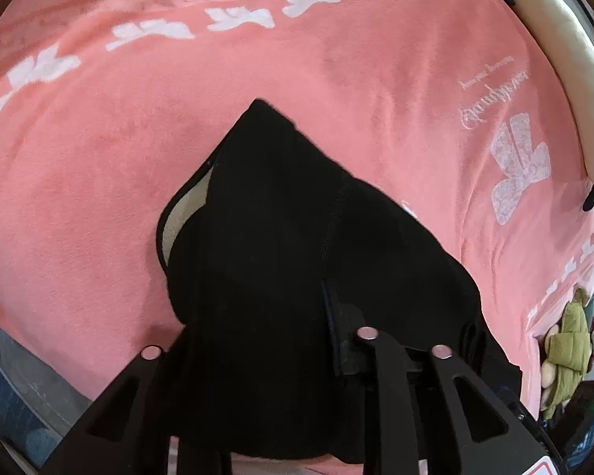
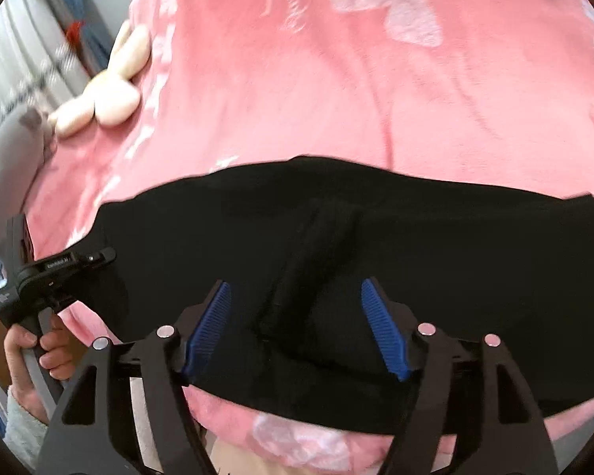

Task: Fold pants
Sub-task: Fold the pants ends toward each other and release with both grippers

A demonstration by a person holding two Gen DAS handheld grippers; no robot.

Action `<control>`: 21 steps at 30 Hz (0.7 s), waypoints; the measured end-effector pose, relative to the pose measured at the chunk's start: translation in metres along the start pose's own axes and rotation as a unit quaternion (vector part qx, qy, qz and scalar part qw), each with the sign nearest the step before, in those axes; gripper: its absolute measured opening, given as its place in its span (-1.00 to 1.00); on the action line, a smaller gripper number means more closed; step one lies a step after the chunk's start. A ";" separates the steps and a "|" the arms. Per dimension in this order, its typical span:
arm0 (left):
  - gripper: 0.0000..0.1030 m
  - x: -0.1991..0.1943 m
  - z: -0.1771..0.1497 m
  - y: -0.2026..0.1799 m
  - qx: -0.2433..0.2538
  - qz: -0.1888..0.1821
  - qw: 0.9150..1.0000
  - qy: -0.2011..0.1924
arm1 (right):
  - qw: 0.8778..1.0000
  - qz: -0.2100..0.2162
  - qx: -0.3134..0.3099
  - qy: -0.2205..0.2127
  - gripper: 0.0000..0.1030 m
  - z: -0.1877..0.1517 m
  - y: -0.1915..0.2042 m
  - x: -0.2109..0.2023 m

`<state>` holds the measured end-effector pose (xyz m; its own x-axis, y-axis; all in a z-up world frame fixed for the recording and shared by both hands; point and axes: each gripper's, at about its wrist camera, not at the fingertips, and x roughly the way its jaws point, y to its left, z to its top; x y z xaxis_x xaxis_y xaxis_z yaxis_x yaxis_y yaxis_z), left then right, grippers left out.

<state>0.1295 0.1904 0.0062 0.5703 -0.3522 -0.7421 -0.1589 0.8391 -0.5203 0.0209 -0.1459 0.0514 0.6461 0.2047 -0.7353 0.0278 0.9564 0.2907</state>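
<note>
Black pants (image 1: 281, 237) lie on a pink blanket (image 1: 138, 126), with a pale lining showing at their left edge. My left gripper (image 1: 348, 352) is shut on a fold of the pants near their lower edge, the cloth draped over the fingers. In the right wrist view the pants (image 2: 415, 237) stretch as a wide black band across the blanket (image 2: 336, 99). My right gripper (image 2: 295, 312) is open just above the pants, its blue pads (image 2: 384, 328) apart on either side of a crease. The left gripper (image 2: 55, 273) shows at the left, held by a hand.
A cream plush toy (image 2: 111, 91) lies at the blanket's far left edge. A stuffed monkey in green (image 1: 570, 344) sits off the blanket's right corner. A cream cushion rim (image 1: 570, 59) curves along the right side. Curtains (image 2: 23, 59) hang beyond the bed.
</note>
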 end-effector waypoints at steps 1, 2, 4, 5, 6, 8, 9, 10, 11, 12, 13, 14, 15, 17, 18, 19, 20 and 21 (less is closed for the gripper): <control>-0.66 -0.005 0.000 -0.007 0.007 0.003 1.000 -0.010 | 1.000 0.002 0.007 0.001 0.30 -0.004 -0.005 -0.006; -0.67 -0.010 0.000 -0.015 0.019 0.006 1.000 -0.020 | 1.000 0.002 0.013 0.001 0.30 -0.006 -0.008 -0.009; -0.67 -0.028 0.001 -0.042 0.053 -0.001 0.998 -0.043 | 0.999 -0.005 0.033 -0.005 0.34 -0.011 -0.024 -0.019; -0.67 -0.038 0.001 -0.057 0.071 -0.010 0.996 -0.052 | 0.999 -0.006 0.038 -0.007 0.35 -0.008 -0.027 -0.020; -0.67 -0.048 0.000 -0.073 0.090 -0.019 0.994 -0.059 | 0.999 -0.007 0.046 -0.012 0.37 -0.011 -0.034 -0.025; -0.66 -0.065 -0.007 -0.114 0.131 -0.043 0.988 -0.067 | 0.998 -0.005 0.061 -0.018 0.40 -0.010 -0.044 -0.028; -0.62 -0.069 -0.013 -0.133 0.153 -0.050 0.985 -0.068 | 0.997 -0.003 0.072 -0.022 0.41 -0.010 -0.053 -0.031; -0.46 -0.069 -0.022 -0.156 0.185 -0.054 0.979 -0.065 | 0.997 -0.004 0.077 -0.024 0.43 -0.011 -0.056 -0.034; -0.26 -0.065 -0.033 -0.174 0.208 -0.050 0.975 -0.057 | 0.996 -0.008 0.083 -0.025 0.43 -0.012 -0.062 -0.035; 0.34 -0.053 -0.050 -0.194 0.238 -0.043 0.970 -0.041 | 0.996 -0.012 0.091 -0.024 0.44 -0.013 -0.068 -0.034; 0.67 -0.042 -0.064 -0.206 0.257 -0.032 0.965 -0.030 | 0.995 -0.013 0.096 -0.022 0.44 -0.014 -0.073 -0.033; 0.66 -0.032 -0.078 -0.214 0.274 -0.020 0.961 -0.022 | 0.995 -0.014 0.100 -0.021 0.44 -0.015 -0.077 -0.033; 0.66 -0.024 -0.092 -0.220 0.292 -0.009 0.956 -0.012 | 0.994 -0.013 0.107 -0.020 0.44 -0.016 -0.083 -0.033; 0.66 -0.014 -0.121 -0.226 0.323 0.010 0.946 -0.003 | 0.993 -0.002 0.113 -0.017 0.44 -0.018 -0.092 -0.036; 0.66 -0.014 -0.135 -0.226 0.339 0.016 0.941 -0.004 | 0.993 0.009 0.116 -0.018 0.44 -0.017 -0.094 -0.038; 0.66 -0.014 -0.141 -0.224 0.347 0.023 0.938 -0.004 | 0.993 0.017 0.117 -0.018 0.44 -0.015 -0.096 -0.039; 0.66 -0.015 -0.147 -0.221 0.353 0.034 0.935 -0.002 | 0.993 0.029 0.117 -0.017 0.45 -0.014 -0.096 -0.039; 0.66 -0.017 -0.150 -0.215 0.353 0.041 0.935 0.003 | 0.991 0.056 0.121 -0.014 0.45 -0.009 -0.095 -0.036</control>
<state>0.0333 -0.0461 0.0670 0.5739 -0.2762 -0.7709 0.3718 0.9267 -0.0553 -0.0125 -0.2422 0.0447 0.6756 0.2974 -0.6746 0.1351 0.8496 0.5098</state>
